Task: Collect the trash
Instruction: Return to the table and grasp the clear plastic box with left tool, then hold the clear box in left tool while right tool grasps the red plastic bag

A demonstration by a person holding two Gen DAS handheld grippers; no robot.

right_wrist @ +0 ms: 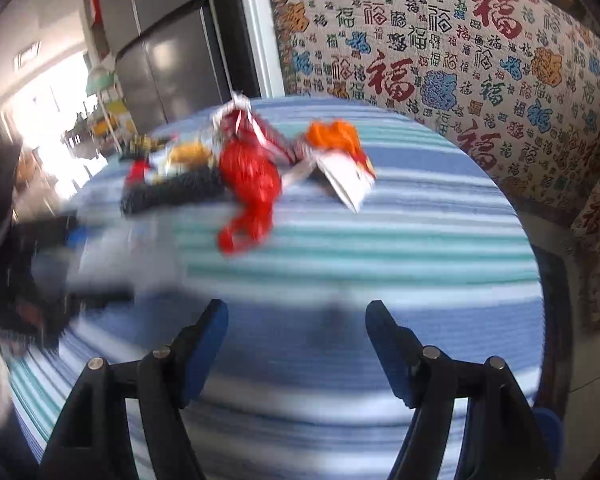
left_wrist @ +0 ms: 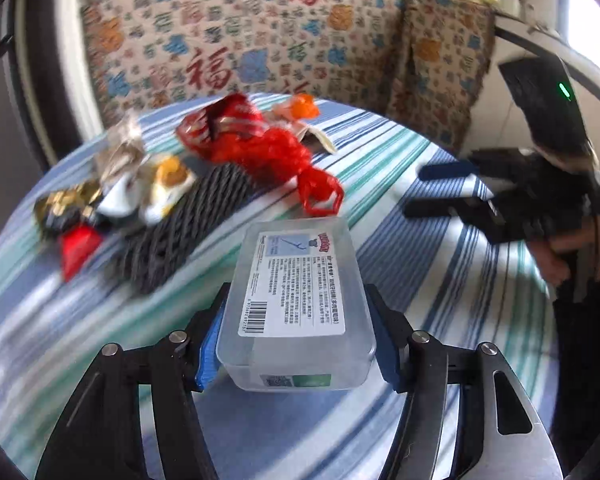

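a clear plastic box (left_wrist: pixel 296 304) with a white printed label and a barcode on its upturned face sits clamped between the blue-padded fingers of the left gripper (left_wrist: pixel 296 336), pads pressed to its two long sides, held over the near part of the worktop (left_wrist: pixel 440 280), which wears a blue, teal and white striped cloth. beyond the box the rest of the trash lies in a loose heap toward the far edge: a red mesh net bag (left_wrist: pixel 276 156) with its looped end trailing toward the box, a dark foam net sleeve (left_wrist: pixel 180 224) touching it on the left, a red crinkled wrapper (left_wrist: pixel 216 120) behind, an orange wrapper (left_wrist: pixel 304 106) farther back, a silvery wrapper (left_wrist: pixel 120 148), a white and yellow wrapper (left_wrist: pixel 168 188), a black and gold wrapper (left_wrist: pixel 64 204) and a small red packet (left_wrist: pixel 78 248) at the left end. the right gripper (right_wrist: pixel 296 344) hangs over the bare striped cloth on the near side, its fingers spread apart with nothing between them, well apart from the heap. behind the worktop stands a sofa (right_wrist: pixel 460 52) covered in patterned fabric with red characters.
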